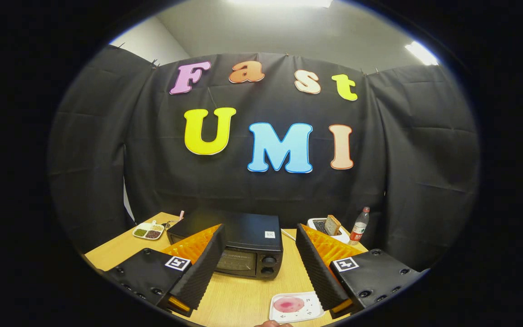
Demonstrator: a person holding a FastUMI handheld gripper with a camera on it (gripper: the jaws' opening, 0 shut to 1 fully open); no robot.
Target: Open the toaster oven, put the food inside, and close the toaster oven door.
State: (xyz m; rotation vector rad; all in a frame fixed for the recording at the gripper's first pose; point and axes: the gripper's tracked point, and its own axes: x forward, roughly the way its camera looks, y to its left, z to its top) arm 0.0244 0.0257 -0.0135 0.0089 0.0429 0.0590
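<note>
Gripper view: the wooden tabletop (243, 295) carries a black toaster oven (243, 247), door shut, standing beyond and between the fingers. The gripper (259, 290) hangs above the tabletop, jaws spread wide and holding nothing. A white tray (309, 313) with a pink round piece of food (288, 304) lies just beside the right finger. Farther back stand a white toaster (323, 225) with a bread slice (333, 225), a bottle (358, 227), and a small dish (149, 230) of beans.

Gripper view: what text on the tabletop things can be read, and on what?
None can be read.
White sticker on the toaster oven: too small.
Label on the bottle: blurred.
Square tags on the gripper: coded patterns, no words; gripper open, holding nothing.
</note>
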